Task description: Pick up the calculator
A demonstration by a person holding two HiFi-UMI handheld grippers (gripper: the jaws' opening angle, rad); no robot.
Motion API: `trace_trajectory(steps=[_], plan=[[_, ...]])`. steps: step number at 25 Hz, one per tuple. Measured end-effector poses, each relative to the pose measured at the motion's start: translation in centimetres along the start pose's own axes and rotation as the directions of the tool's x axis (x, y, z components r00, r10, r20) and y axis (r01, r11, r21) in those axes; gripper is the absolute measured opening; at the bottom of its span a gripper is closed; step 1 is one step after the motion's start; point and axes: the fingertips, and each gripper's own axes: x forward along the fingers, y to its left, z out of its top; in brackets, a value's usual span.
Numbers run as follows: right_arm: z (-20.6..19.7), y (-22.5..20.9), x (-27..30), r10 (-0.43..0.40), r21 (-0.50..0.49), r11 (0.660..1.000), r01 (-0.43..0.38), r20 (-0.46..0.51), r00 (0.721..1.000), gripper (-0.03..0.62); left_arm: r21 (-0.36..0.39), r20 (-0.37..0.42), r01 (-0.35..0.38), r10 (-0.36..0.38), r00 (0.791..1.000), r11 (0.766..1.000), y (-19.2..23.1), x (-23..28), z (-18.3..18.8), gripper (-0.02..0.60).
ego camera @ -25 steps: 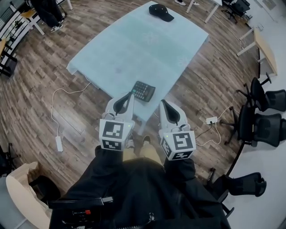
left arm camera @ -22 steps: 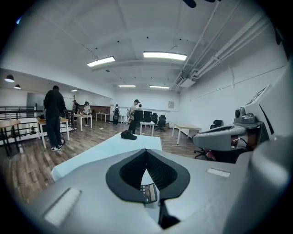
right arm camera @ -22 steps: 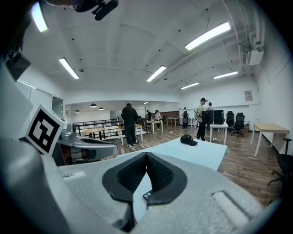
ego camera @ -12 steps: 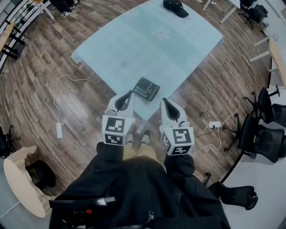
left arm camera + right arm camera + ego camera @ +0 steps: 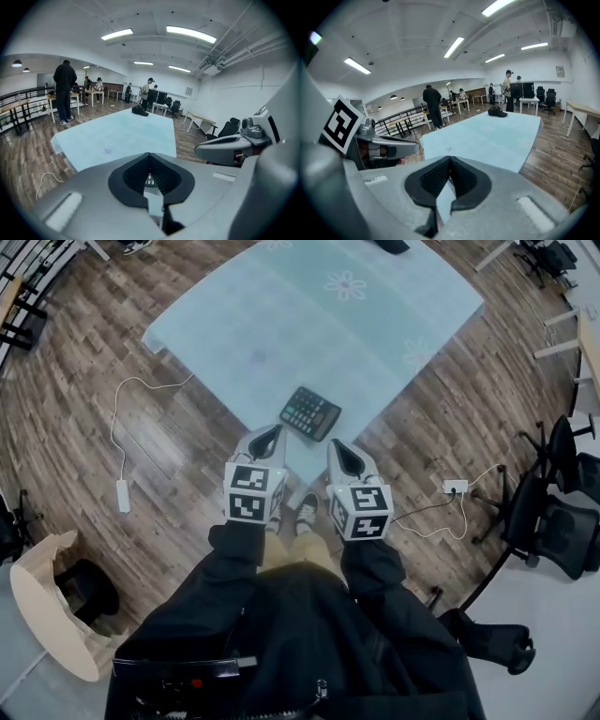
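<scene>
The calculator (image 5: pixel 310 413), dark with rows of keys, lies near the closest corner of the table (image 5: pixel 281 324), which has a light blue cloth over it. My left gripper (image 5: pixel 275 430) hovers just short of that corner, to the left of the calculator, with its jaws together and nothing in them. My right gripper (image 5: pixel 335 445) hangs beside it, below and right of the calculator, also shut and empty. In the left gripper view the closed jaws (image 5: pixel 149 154) point across the table, and a few keys of the calculator (image 5: pixel 149 180) show through the hollow behind the tips. The right gripper view's jaws (image 5: pixel 450 157) meet the same way.
A black cap (image 5: pixel 139 110) lies at the table's far end. Office chairs (image 5: pixel 562 512) stand at the right, with a white power strip (image 5: pixel 455 487) on its cable on the floor. A white cable and adapter (image 5: pixel 123 495) trail at the left. People (image 5: pixel 64 91) stand beyond the table.
Both grippers have come down together, side by side and still shut. The calculator and the table corner now lie closer to their tips in the head view.
</scene>
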Motion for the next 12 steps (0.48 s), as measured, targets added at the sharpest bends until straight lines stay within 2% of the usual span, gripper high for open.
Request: trace_trajectory(steps=[12], plan=[[-4.8, -1.9, 6.3, -0.008, 0.085, 0.996, 0.021, -0.145, 0.989, 0.002, -0.073, -0.164, 0.005, -0.017, 0.986, 0.997, 1.6, 4.8, -6.0, -0.001]])
